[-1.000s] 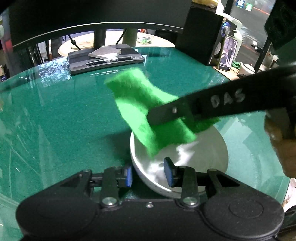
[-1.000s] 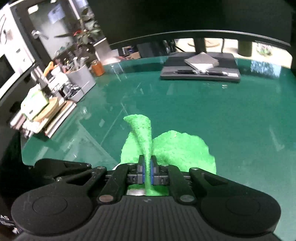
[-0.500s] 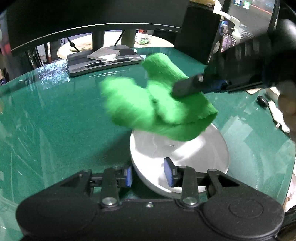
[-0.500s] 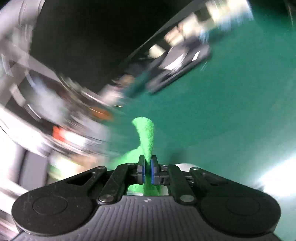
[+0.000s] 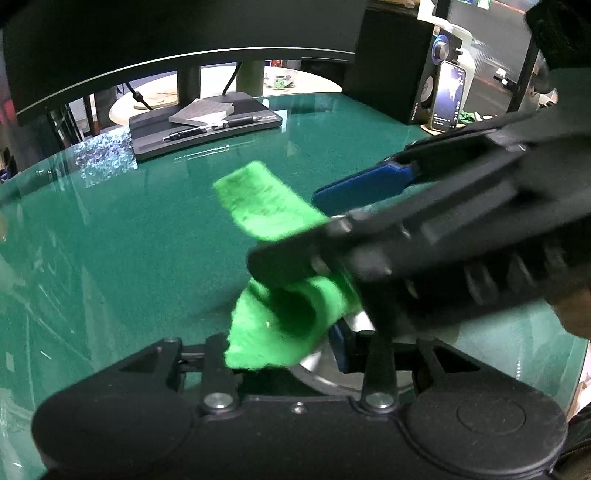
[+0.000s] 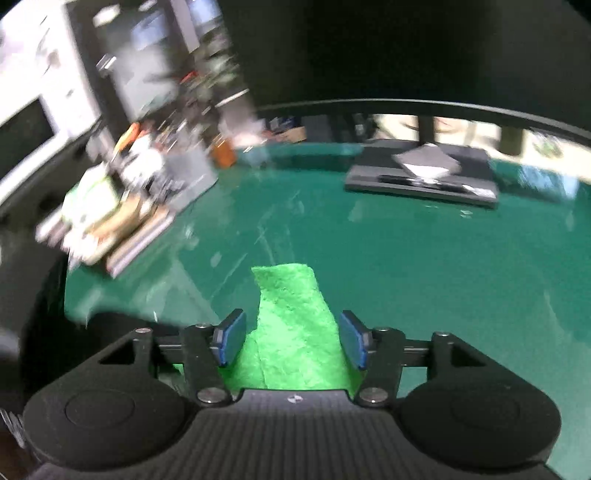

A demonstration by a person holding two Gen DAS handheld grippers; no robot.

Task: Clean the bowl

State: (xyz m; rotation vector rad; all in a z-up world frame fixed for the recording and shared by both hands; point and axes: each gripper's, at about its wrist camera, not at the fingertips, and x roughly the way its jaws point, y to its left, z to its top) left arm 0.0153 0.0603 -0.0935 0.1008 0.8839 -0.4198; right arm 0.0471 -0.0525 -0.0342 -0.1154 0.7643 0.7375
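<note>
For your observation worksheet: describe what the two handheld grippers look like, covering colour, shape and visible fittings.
Both the left gripper and the right gripper are matte black, with two round housings, silver screw heads and flat blue pads on the fingers. The right gripper's top is ribbed.

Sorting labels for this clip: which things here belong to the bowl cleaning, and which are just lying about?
Job:
bowl
green cloth
left gripper
right gripper, jaws just opened, cloth between them

Lying about:
phone
pen
speaker
monitor
</note>
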